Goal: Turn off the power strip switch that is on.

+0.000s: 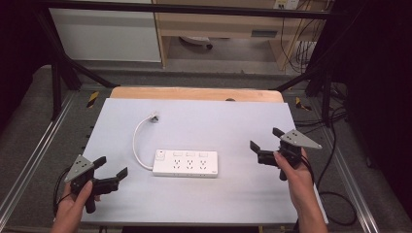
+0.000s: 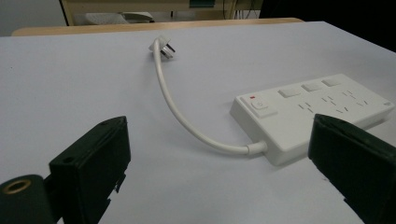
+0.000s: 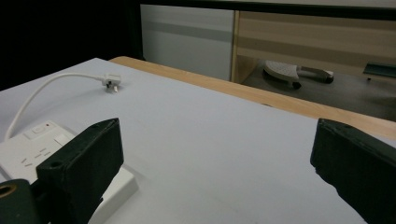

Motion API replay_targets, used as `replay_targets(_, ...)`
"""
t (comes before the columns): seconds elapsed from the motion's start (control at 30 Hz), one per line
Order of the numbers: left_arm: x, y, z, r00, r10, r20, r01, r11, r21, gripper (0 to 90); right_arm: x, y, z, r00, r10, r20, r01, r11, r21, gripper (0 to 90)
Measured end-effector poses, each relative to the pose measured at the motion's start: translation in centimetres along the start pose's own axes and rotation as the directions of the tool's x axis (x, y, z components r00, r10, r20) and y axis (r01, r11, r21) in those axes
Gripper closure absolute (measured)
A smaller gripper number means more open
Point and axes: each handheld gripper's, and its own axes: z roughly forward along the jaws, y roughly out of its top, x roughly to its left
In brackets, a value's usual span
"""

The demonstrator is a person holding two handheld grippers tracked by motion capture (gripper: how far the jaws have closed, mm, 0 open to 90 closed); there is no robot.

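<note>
A white power strip (image 1: 185, 163) (image 2: 308, 109) (image 3: 32, 151) with three socket groups and a switch lies in the middle of the pale table. Its short white cable (image 1: 137, 141) (image 2: 177, 105) curves away to a white plug (image 1: 154, 117) (image 2: 162, 46) (image 3: 111, 81) lying farther back on the table. My left gripper (image 1: 112, 167) (image 2: 219, 163) is held at the table's front left, open and empty, pointing at the strip's switch end. My right gripper (image 1: 265, 139) (image 3: 219, 163) is held at the right of the strip, open and empty, a little above the table.
The table (image 1: 204, 126) has a wooden strip along its far edge (image 1: 194, 93). A black metal frame (image 1: 58, 73) surrounds it, with cables (image 1: 335, 145) on the floor at the right. A wooden cabinet (image 1: 218, 24) stands behind.
</note>
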Motion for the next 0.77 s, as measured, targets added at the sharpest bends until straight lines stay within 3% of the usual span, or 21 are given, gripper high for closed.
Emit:
replay_targets(0.27,0.0,0.0,0.0,1.0000,0.005,0.001,-0.005,1.0000,0.006,5.6,-1.5,-2.9,-0.9,0.9983,0.050,0.030,-0.051,0.998,0.030,3.0)
replay_targets(0.4,0.0,0.0,0.1,1.0000,0.002,-0.002,-0.002,1.0000,0.007,5.6,-1.8,-4.5,-0.4,0.9983,0.052,0.027,-0.053,0.996,0.066,3.4)
replay_targets(0.57,-0.1,-0.1,0.1,1.0000,0.008,0.001,-0.008,0.9999,0.013,5.6,-1.4,-5.7,0.7,0.9990,0.036,-0.026,-0.033,0.991,0.133,3.4)
replay_targets(0.77,-0.1,-0.1,0.2,1.0000,0.008,0.002,-0.008,0.9999,0.015,5.6,-0.6,-6.9,2.2,0.9987,0.044,-0.026,-0.037,0.975,0.219,3.6)
